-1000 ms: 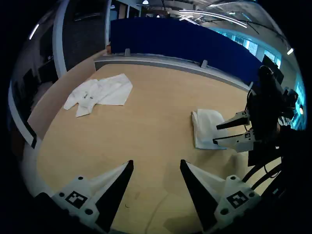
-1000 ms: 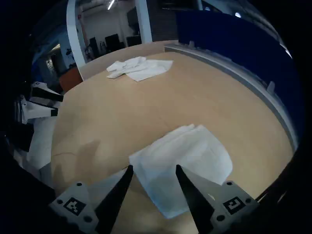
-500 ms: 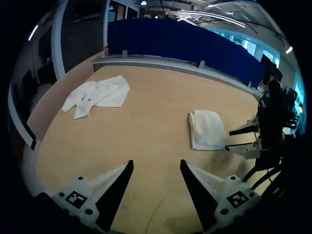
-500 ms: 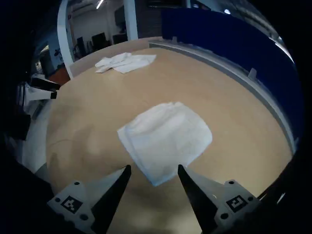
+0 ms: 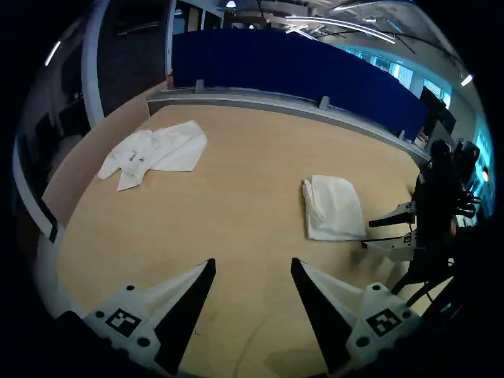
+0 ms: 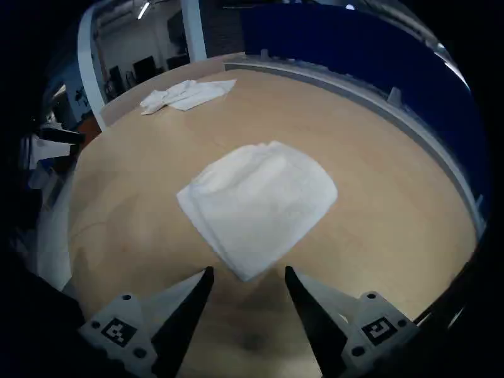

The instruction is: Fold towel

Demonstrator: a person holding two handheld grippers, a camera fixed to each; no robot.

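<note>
A folded white towel (image 6: 258, 201) lies flat on the wooden table (image 6: 378, 208), just beyond my right gripper (image 6: 247, 280), which is open with nothing between its fingers. In the left gripper view the same folded towel (image 5: 332, 206) sits at the right of the table, with the right gripper (image 5: 381, 233) open at its near right edge. My left gripper (image 5: 252, 271) hangs open over bare wood near the table's front. A second white cloth (image 5: 154, 151), crumpled and unfolded, lies at the far left; in the right gripper view this crumpled cloth (image 6: 186, 94) sits far back.
A blue partition wall (image 5: 283, 66) and a grey rail (image 5: 264, 104) run along the table's far side. A dark stand with cables (image 5: 441, 208) is at the right edge. The left gripper (image 6: 53, 142) appears at the far left of the right gripper view.
My right gripper has drawn back from the folded towel, which now lies fully beyond its fingertips. The left gripper has barely moved.
</note>
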